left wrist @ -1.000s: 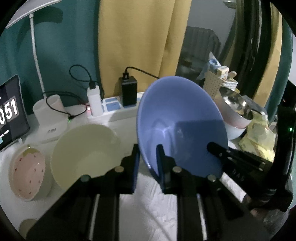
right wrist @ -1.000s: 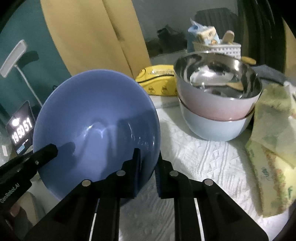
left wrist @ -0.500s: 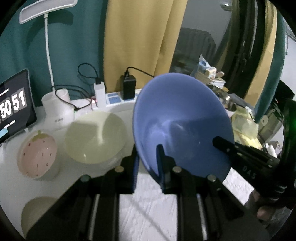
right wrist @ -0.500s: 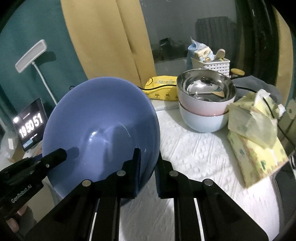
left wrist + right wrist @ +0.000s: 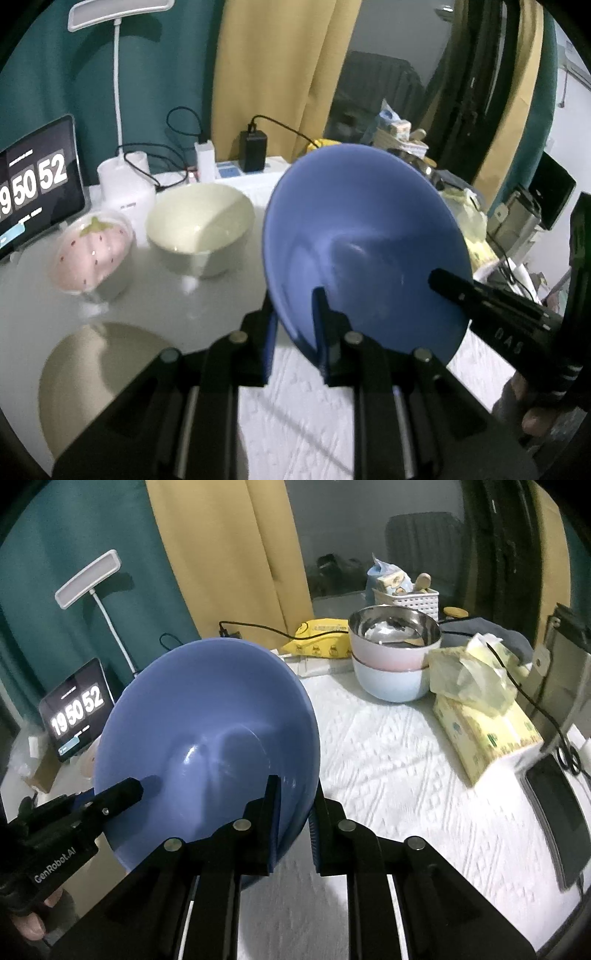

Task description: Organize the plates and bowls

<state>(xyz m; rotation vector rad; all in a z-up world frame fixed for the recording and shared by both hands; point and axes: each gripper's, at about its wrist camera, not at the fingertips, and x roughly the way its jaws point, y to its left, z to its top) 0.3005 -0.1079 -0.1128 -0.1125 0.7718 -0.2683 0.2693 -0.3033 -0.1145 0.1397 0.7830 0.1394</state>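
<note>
Left wrist view: clamping the near rim of the blue bowl [image 5: 354,236] with the left gripper [image 5: 293,317], jaws narrowed onto the thin wall, one finger inside and one outside, holding the bowl tilted above the white cloth [image 5: 303,413]. Pinching the opposite rim likewise with the right gripper [image 5: 293,805], jaws drawn narrow on the wall, seen from its own camera with the same blue bowl [image 5: 207,738] filling the left half. Carrying, judging by the two-handed hold clear of the surface, so likely mid-transfer toward a stacking spot. Lying closest on the left, a tan plate [image 5: 99,373]; sitting beyond it a pink strawberry bowl [image 5: 90,251] and, just beside that, a cream bowl [image 5: 201,221], both upright and well apart from the carried bowl. Standing farther off on the right side, a steel bowl nested in a pink and pale-blue bowl stack [image 5: 393,661], next to tissue packs [image 5: 480,701]. Glowing at the back, a clock tablet [image 5: 75,710] under a desk lamp [image 5: 118,11]. Calling next for picking a destination, probably the cream bowl or the stack, levelling the bowl over it, lowering both hands evenly, then loosening both grips together to avoid tipping.
</note>
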